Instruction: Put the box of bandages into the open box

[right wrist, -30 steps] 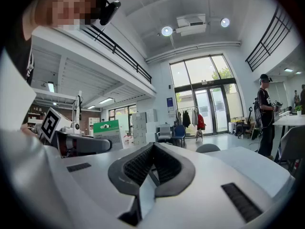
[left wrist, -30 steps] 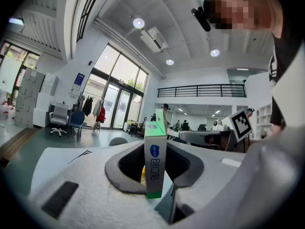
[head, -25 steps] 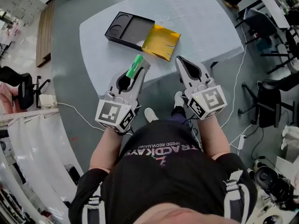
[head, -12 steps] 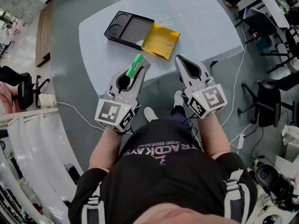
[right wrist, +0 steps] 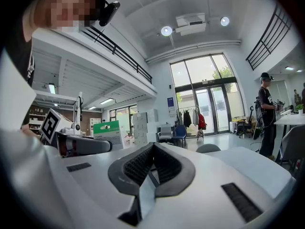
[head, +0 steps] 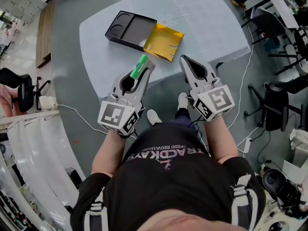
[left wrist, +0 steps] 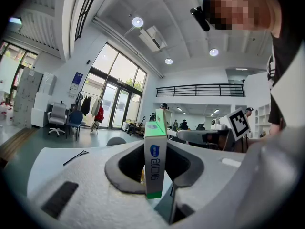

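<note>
While left tongs [head: 146, 64] clamp the bandage box [head: 139, 67] near the table [head: 169, 70] edge, right tongs [head: 185, 60] sit closed

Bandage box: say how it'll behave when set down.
The bandage box is probably light and fairly stiff: a thin carton, uncrushed in the left gripper. Narrow and tall as held, it would likely tip flat if set on end.

box of bandages [head: 140, 67]: green top, white face, blue logo
open box [head: 130, 29]: black, ahead of the left hand-held gripper [head: 146, 62]; glossy yellow flap [head: 164, 43]
bench [head: 207, 18]: pale blue-grey
right hand-held gripper [head: 185, 59]: white shell, dark grey pads [right wrist: 135, 166]
marker cubes [head: 118, 118]: black-and-white squares
shirt [head: 163, 177]: black, pink lettering
</note>
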A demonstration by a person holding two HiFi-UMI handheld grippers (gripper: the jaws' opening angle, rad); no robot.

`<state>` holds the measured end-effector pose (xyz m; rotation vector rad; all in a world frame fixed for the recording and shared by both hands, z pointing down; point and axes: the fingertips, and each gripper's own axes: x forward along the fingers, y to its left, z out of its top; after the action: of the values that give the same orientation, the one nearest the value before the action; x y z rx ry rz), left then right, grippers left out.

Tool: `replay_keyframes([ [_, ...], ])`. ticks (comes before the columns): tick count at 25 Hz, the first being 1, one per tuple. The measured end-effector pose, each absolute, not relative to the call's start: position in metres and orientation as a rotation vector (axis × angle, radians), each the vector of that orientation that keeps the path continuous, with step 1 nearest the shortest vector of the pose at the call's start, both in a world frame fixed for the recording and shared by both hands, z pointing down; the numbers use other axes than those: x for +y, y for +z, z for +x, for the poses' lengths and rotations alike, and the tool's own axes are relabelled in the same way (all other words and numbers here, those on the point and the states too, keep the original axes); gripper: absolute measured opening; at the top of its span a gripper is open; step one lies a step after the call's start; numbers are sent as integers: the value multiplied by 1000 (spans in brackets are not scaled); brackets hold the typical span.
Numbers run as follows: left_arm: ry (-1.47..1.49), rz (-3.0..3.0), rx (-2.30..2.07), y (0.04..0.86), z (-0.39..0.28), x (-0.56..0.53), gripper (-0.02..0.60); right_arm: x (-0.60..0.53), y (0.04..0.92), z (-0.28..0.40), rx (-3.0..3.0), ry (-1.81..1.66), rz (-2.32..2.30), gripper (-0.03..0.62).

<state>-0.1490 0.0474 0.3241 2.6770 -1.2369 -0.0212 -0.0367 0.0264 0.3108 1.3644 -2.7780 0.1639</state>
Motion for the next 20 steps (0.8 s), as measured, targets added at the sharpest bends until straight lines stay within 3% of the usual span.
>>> replay_keyframes([
  [20,-6,2627,-1330,321,-104,22,100,-16,307,4,-2832,189,1265,11],
])
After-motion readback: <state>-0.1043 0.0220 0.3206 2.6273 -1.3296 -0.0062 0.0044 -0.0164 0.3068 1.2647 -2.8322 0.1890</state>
